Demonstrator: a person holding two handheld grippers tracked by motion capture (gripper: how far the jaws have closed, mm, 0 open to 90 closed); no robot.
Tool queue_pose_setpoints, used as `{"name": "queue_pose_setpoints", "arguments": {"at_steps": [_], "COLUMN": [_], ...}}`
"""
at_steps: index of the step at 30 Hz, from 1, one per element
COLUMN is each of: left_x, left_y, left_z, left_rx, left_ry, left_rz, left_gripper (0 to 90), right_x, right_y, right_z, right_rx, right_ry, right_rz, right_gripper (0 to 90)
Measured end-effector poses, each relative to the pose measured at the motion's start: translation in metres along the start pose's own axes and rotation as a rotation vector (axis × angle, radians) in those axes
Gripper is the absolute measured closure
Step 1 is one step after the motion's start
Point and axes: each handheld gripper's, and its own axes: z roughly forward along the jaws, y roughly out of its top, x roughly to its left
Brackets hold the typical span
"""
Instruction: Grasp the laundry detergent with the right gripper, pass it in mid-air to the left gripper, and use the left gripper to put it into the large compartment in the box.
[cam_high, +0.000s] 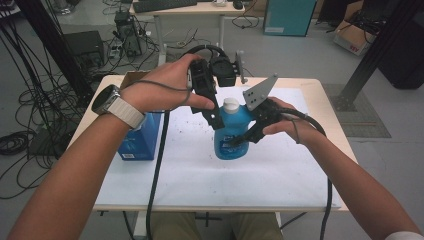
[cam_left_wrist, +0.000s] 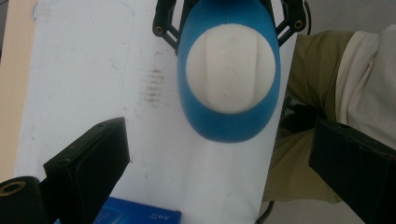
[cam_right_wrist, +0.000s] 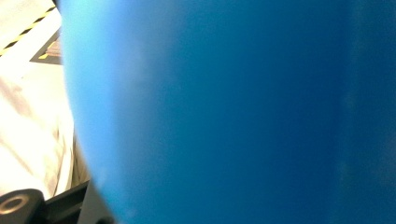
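Note:
A blue bottle (cam_high: 231, 137) with a white cap (cam_high: 231, 104) stands upright on the white sheet (cam_high: 200, 175) near the table's middle. My right gripper (cam_high: 246, 135) comes in from the right and is shut on the bottle's body; in the right gripper view the blue bottle wall (cam_right_wrist: 243, 112) is pressed up close. My left gripper (cam_high: 220, 112) hangs over the bottle's left shoulder, pointing down, jaws wide open with nothing in them. In the left gripper view the white cap (cam_left_wrist: 229, 67) lies ahead beyond the open left gripper (cam_left_wrist: 219, 140), and the right gripper's fingers (cam_left_wrist: 161, 25) flank the blue bottle (cam_left_wrist: 229, 126).
A blue carton (cam_high: 142, 137) stands on the table's left side, under my left forearm, with a brown cardboard box (cam_high: 132, 77) behind it. The wooden table edge (cam_high: 310, 82) frames the sheet. Cables, a desk and equipment crowd the floor beyond.

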Motion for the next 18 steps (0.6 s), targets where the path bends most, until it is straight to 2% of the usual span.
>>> {"name": "queue_pose_setpoints", "arguments": {"at_steps": [1, 2, 5, 6, 7, 9, 10, 12, 15, 16, 17, 18], "left_x": [-0.0014, -0.0016, -0.0005, -0.0008, -0.0021, -0.0019, -0.0004, -0.0015, -0.0018, -0.0016, -0.0001, -0.0001], "left_y": [0.0, 0.0001, 0.0011, 0.0013, 0.0012, 0.0014, 0.0018, 0.0021, 0.0029, 0.0033, 0.0037, 0.0039], "left_z": [0.0013, 0.002, 0.0022, 0.0028, 0.0041, 0.005, 0.0045, 0.0061, 0.0067, 0.0067, 0.0059, 0.0059], "left_rx": [-0.016, -0.019, 0.0, -0.001, -0.019, -0.02, -0.006, -0.026, -0.032, -0.029, -0.011, -0.01], "left_ry": [-0.002, -0.003, -0.008, -0.006, -0.011, -0.015, -0.016, -0.021, -0.02, -0.022, -0.021, -0.026], "left_rz": [-0.021, -0.024, 0.002, 0.0, -0.023, -0.021, -0.001, -0.021, -0.021, -0.019, 0.005, 0.005], "left_gripper": [5.6, 5.6, 5.7, 5.7, 5.8, 5.8, 6.0, 6.0, 6.0, 6.0, 6.0, 6.0], "right_x": [-0.0001, -0.0003, -0.0008, -0.0013, -0.0017, -0.0014, -0.0012, -0.0009, -0.0009, -0.0006, -0.001, -0.0011], "right_y": [0.0001, 0.0003, 0.0008, 0.001, 0.0012, 0.0015, 0.0015, 0.0016, 0.0021, 0.0023, 0.0024, 0.0025], "right_z": [0.0003, 0.0005, 0.0014, 0.0016, 0.0017, 0.0022, 0.0025, 0.0031, 0.0041, 0.0044, 0.0045, 0.0047], "right_rx": [0.0, 0.001, -0.003, -0.006, -0.008, -0.008, -0.006, 0.0, -0.002, -0.004, -0.003, -0.003], "right_ry": [0.0, 0.0, 0.001, 0.0, 0.001, 0.001, 0.002, 0.004, 0.006, 0.006, 0.007, 0.007], "right_rz": [-0.001, 0.0, -0.004, -0.009, -0.013, -0.009, -0.009, -0.007, -0.008, -0.005, -0.009, -0.009], "right_gripper": [43.9, 43.9, 44.0, 44.0, 43.9, 43.9, 44.0, 43.9, 44.0, 43.9, 44.0, 44.0]}}
